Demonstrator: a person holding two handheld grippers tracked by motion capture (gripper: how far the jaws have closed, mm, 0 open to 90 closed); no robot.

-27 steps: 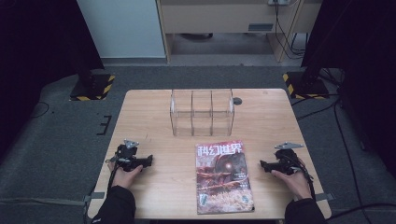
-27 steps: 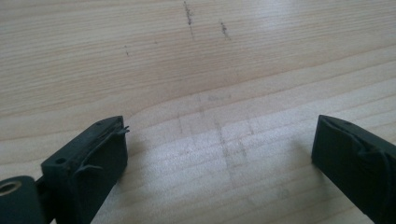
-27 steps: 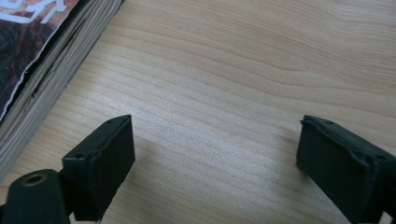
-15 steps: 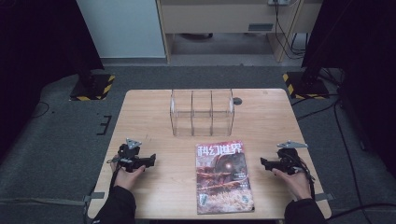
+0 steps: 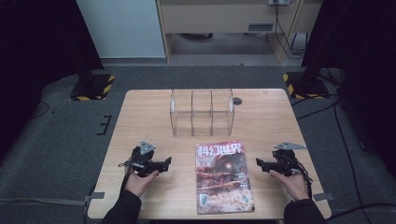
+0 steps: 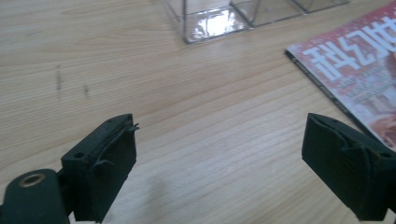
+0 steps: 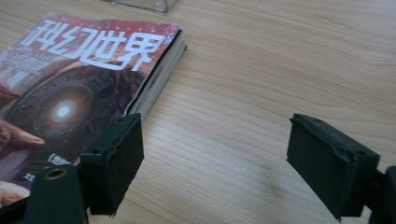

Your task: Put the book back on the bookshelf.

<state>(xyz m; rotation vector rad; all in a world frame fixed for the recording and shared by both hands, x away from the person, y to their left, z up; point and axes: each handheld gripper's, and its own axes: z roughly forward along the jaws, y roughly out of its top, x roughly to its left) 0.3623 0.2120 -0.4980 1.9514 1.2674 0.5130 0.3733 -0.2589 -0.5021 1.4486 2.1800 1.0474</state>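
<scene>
Wooden worktop [image 5: 140, 116] carries a magazine [image 5: 223, 175] lying flat at lower centre below a clear rack [image 5: 201, 112], so both grippers, left [image 5: 161, 164] and right [image 5: 261, 163], fingers wide and empty, should probably close in on its side edges level.

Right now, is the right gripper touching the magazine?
Apart. In the high view, bare table shows between the right gripper and the magazine. In the right gripper view, its jaws stand open over the wood, beside the magazine's edge.
</scene>
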